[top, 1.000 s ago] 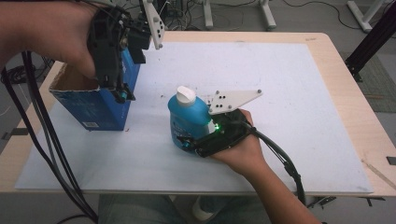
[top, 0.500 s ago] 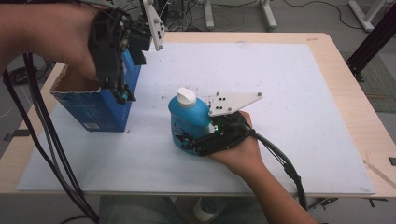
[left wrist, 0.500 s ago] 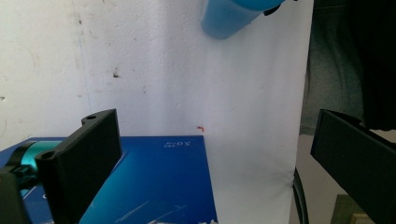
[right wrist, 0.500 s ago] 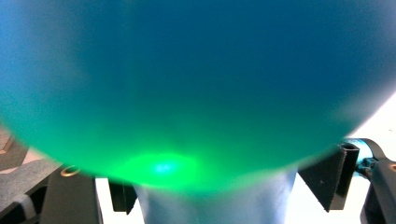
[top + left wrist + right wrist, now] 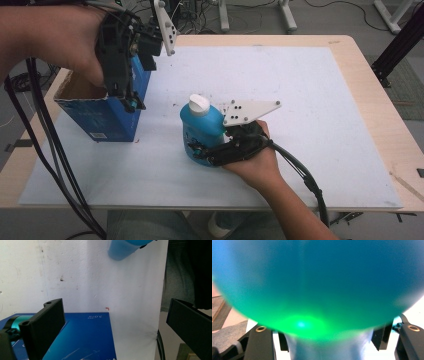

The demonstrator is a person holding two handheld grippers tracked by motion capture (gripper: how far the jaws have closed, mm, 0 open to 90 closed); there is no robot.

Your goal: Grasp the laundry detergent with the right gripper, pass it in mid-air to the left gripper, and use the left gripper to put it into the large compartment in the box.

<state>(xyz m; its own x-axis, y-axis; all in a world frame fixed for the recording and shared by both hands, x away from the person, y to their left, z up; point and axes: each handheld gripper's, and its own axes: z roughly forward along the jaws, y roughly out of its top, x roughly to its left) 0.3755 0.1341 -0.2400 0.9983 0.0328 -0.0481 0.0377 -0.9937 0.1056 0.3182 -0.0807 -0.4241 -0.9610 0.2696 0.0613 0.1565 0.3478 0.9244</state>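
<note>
Right gripper (image 5: 200, 150) is level with the table and around the lower body of the blue bottle (image 5: 202, 132), which stands upright with its white cap (image 5: 199, 104) on, roughly mid-table on the white sheet (image 5: 300, 100). The right jaws have just been closing with the bottle between them. In the right gripper view the bottle's blue-green body (image 5: 317, 282) sits right against the camera, blurred, with a green glow on it, and the two black jaws stand at either side of it low in that view; I can't tell from that whether the pads actually press on it yet. My right hand (image 5: 255, 160) wraps the gripper body from the near side, the grey plate (image 5: 250, 111) sticks out above it, and the cable (image 5: 300, 175) trails off toward the table edge. Left gripper (image 5: 131, 102) is held up over the blue carton (image 5: 107, 117), which stands open-topped at the left side of the sheet, well apart from the bottle. In the left gripper view its jaws are spread wide with nothing between them, looking down on the carton's blue face (image 5: 82, 337) and the white sheet, the bottle's base (image 5: 122, 250) showing at the top edge. The wooden table (image 5: 385, 130) shows around the sheet.
</note>
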